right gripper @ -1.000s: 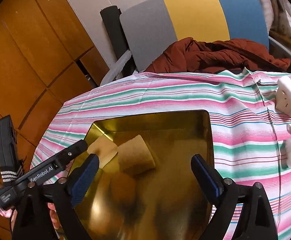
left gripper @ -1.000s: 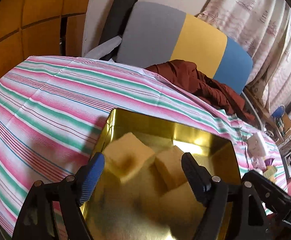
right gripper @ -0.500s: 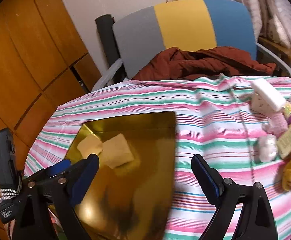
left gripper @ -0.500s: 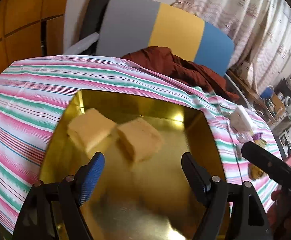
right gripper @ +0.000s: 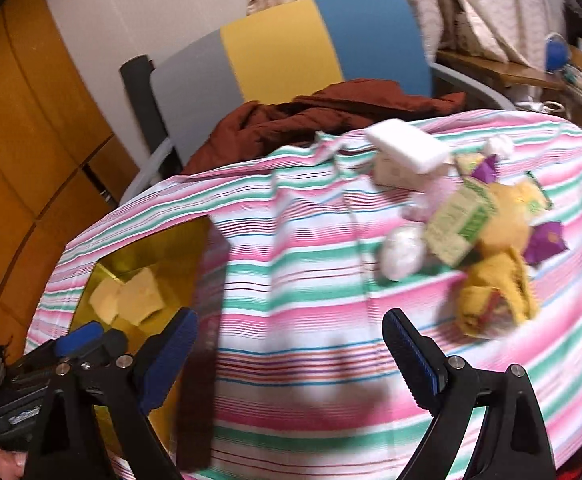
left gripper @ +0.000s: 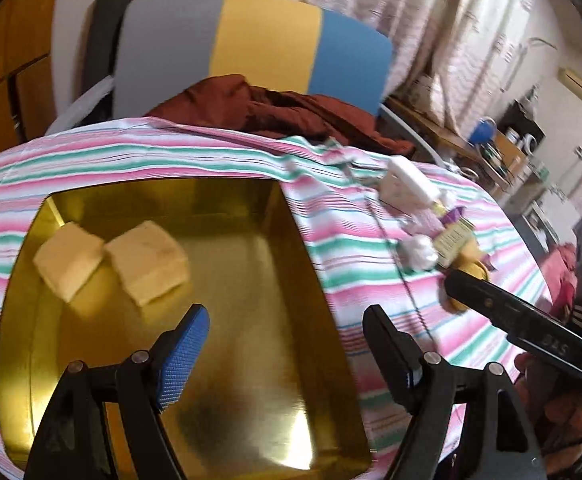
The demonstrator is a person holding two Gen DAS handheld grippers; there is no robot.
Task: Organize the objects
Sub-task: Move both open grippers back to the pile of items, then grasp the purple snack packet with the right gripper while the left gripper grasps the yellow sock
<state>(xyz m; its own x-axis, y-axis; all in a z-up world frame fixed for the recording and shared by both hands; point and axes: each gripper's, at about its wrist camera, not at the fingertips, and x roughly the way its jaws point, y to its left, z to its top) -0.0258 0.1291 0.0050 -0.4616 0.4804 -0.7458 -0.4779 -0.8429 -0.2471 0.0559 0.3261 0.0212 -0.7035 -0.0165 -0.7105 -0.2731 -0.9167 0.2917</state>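
Observation:
A shiny gold tin tray (left gripper: 231, 432) lies on the striped tablecloth and holds two pale yellow sponge blocks (left gripper: 147, 260). It also shows in the right wrist view (right gripper: 135, 256), at the left. My left gripper (left gripper: 287, 344) is open and empty above the tray's right side. My right gripper (right gripper: 291, 348) is open and empty over bare cloth. A pile of small items lies to its right: a white box (right gripper: 407, 152), a green carton (right gripper: 459, 220), a white ball (right gripper: 401, 252), yellow cloth (right gripper: 495, 292), purple wrappers (right gripper: 547, 240).
A grey, yellow and blue chair (left gripper: 251, 44) with a rust-red garment (left gripper: 275, 108) stands behind the table. Wooden panels (right gripper: 23, 128) are at the left. A cluttered shelf (left gripper: 503, 152) is at the far right. The table edge curves away on both sides.
Both grippers have swung to the right. The tray has slid to the left in both views, and the pile of small items has come into the right wrist view. Both jaws stay open.

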